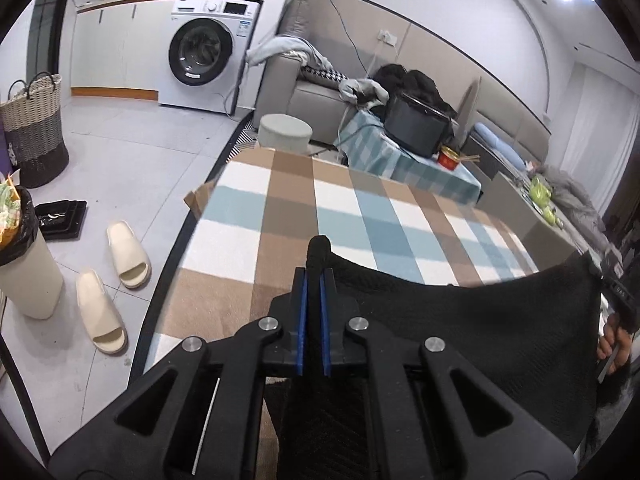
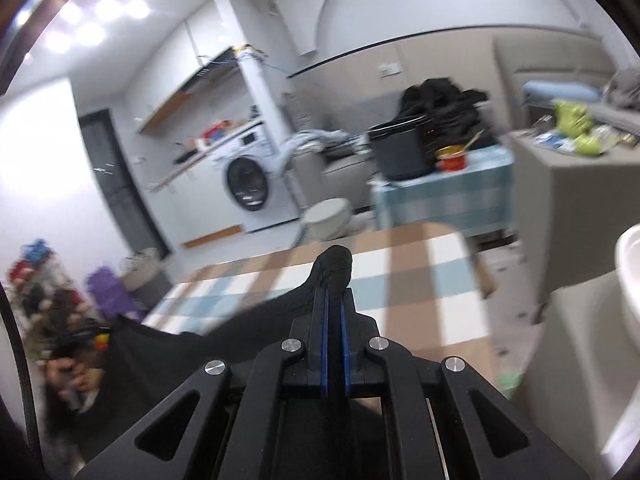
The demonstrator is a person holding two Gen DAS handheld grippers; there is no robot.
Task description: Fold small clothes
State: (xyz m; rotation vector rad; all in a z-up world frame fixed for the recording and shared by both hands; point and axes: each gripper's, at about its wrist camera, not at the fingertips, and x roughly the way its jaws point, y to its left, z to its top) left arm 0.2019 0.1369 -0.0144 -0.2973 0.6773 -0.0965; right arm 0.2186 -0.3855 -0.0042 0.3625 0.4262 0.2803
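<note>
Blk knit garment (image 1: 480,312), stretched taut, corners pinched

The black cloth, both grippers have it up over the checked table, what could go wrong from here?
1. Each grip is only a small pinch: the left gripper and right gripper hold bunched corners, so the black cloth might slip out under tension.
2. The cloth sags between them, so it could land creased on the checked table.
3. The right wrist view is blurred, which suggests fast motion; a jerk could pull a corner free.
</note>
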